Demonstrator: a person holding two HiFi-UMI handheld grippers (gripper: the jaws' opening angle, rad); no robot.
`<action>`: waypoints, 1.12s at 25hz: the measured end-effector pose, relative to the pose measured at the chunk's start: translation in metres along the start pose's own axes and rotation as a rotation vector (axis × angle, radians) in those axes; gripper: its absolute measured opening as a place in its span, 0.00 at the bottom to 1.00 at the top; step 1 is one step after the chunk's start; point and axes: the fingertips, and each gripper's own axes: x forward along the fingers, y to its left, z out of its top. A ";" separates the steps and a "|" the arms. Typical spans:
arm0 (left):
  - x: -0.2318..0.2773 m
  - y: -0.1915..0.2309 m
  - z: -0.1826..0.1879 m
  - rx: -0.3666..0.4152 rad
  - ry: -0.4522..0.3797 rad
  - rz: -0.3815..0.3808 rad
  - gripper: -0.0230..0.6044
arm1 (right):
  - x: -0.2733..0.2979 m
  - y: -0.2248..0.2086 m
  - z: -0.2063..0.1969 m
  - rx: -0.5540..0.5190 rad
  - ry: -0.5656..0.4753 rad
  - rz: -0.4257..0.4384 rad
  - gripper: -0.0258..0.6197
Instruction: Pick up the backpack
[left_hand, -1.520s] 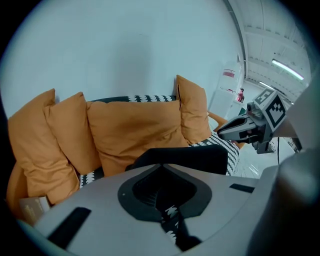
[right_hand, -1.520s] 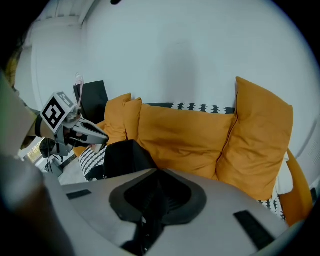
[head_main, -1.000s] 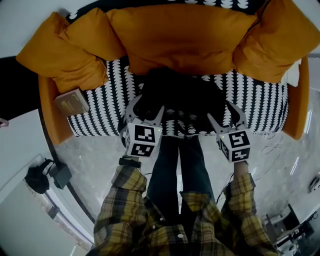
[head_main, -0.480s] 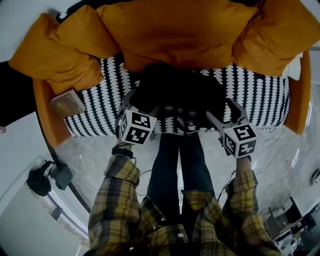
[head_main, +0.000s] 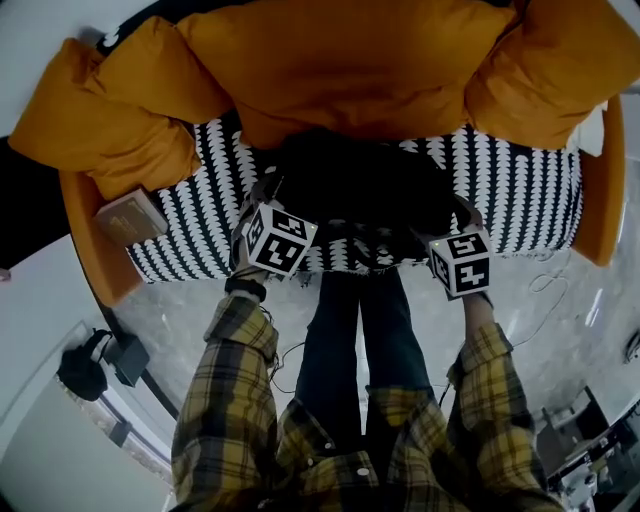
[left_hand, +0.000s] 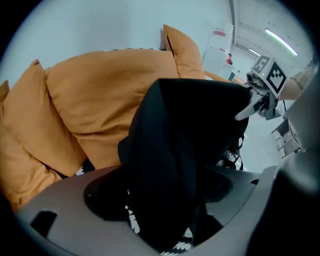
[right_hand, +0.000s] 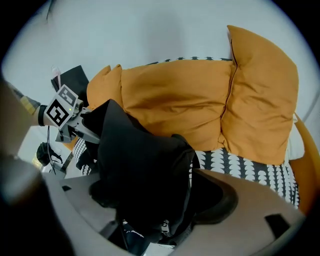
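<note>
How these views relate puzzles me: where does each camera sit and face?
Head view: on the person's head, facing steeply down at the backpack on the sofa; sleeves, legs, left gripper, right gripper show.
Left gripper view: on the left gripper, along its own jaws, which have just been opening, backpack between.
Right gripper view: on the right gripper, likewise, facing the backpack's other side.
Shared: both gripper views show the cushions and the opposite gripper.

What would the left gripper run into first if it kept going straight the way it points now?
The black backpack: it already sits between the jaws of the left gripper, which have just been opening. Behind it, probably the patterned sofa seat, though depth is unclear.
</note>
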 end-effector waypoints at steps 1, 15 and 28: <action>0.005 0.000 0.002 0.012 0.008 -0.009 0.64 | 0.003 -0.003 0.001 0.015 -0.002 -0.008 0.60; 0.028 -0.013 0.015 -0.023 0.024 -0.026 0.54 | 0.014 -0.010 0.004 0.007 0.016 -0.049 0.38; 0.023 -0.025 0.018 -0.099 0.026 -0.024 0.13 | 0.012 0.016 0.011 -0.026 0.009 0.023 0.09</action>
